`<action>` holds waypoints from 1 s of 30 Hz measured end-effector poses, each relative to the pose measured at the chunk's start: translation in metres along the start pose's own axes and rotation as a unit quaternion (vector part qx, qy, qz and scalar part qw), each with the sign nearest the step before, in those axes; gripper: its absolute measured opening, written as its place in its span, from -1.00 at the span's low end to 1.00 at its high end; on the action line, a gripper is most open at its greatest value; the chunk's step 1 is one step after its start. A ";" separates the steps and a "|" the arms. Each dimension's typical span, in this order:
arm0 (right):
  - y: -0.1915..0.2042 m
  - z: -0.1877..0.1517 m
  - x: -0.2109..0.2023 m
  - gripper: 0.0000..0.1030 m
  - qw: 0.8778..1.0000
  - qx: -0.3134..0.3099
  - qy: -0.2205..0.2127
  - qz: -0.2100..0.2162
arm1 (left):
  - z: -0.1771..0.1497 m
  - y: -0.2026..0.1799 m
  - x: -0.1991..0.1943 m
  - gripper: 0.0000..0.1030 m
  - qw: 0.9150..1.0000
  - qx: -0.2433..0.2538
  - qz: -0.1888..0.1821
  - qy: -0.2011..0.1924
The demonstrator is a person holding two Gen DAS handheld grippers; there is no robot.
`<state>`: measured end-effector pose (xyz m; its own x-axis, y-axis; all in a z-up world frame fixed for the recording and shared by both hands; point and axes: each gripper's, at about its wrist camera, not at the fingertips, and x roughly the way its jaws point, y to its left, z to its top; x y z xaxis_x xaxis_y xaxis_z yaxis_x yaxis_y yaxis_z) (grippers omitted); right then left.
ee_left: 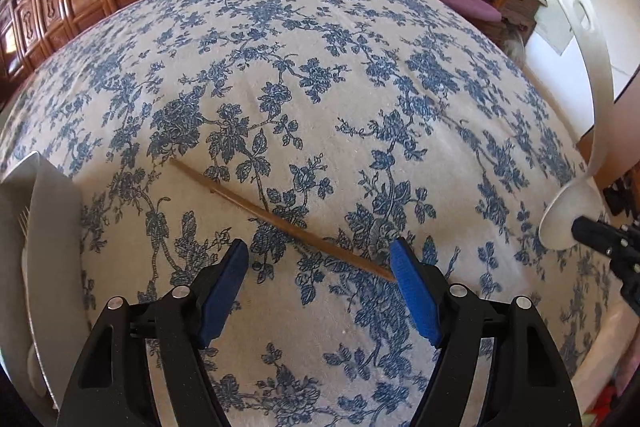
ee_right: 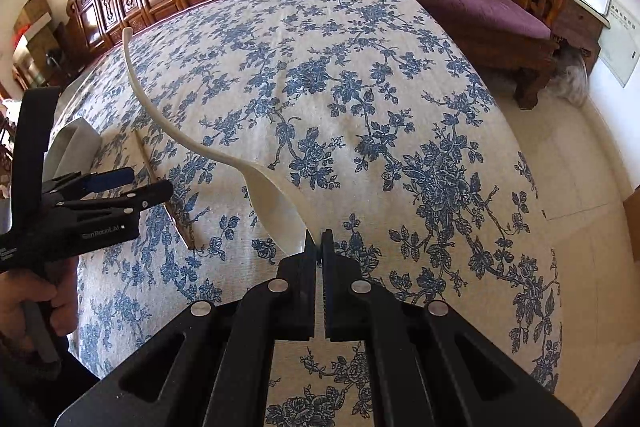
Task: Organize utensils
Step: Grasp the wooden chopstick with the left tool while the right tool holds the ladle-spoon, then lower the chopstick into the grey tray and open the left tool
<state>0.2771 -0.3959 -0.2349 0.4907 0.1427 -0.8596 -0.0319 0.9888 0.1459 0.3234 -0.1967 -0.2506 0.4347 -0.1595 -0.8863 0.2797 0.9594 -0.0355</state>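
A thin wooden chopstick (ee_left: pixel 280 219) lies slantwise on the blue-flowered tablecloth (ee_left: pixel 320 67). My left gripper (ee_left: pixel 319 247) hangs just above it, open, blue pads on either side of the stick's near part and not touching it. The stick's near end lies by the right pad (ee_left: pixel 412 291). My right gripper (ee_right: pixel 318 239) is shut on the rim of a white plastic spoon's bowl (ee_right: pixel 276 203), its long handle curving up and to the left. In the left wrist view, the spoon (ee_left: pixel 560 219) and right gripper (ee_left: pixel 580 227) show at the right edge.
A grey tray (ee_left: pixel 52 207) at the left table edge holds a fork (ee_left: pixel 24 223) and white utensils. In the right wrist view, the left gripper (ee_right: pixel 152 179) is held by a hand, with the tray (ee_right: pixel 76 139) behind it. Carved wooden furniture and a purple-cushioned bench (ee_right: pixel 480 7) stand beyond the table.
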 end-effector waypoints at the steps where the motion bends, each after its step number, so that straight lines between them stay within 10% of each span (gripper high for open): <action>1: 0.001 0.000 0.000 -0.93 1.000 -0.001 0.000 0.000 | -0.001 0.001 -0.001 0.22 1.000 0.002 0.002 0.000; 10: 0.016 0.001 -0.003 -0.93 1.000 -0.020 -0.004 0.005 | -0.016 0.030 -0.014 -0.86 1.000 0.004 0.011 0.011; 30: 0.065 -0.005 0.002 -0.93 0.998 -0.062 0.004 0.020 | -0.041 0.064 -0.079 -0.92 0.999 0.010 0.004 -0.031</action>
<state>0.2715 -0.3314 -0.2296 0.4800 0.1820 -0.8582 -0.1595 0.9800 0.1186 0.2719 -0.1132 -0.2012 0.4888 -0.1663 -0.8564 0.2921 0.9562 -0.0190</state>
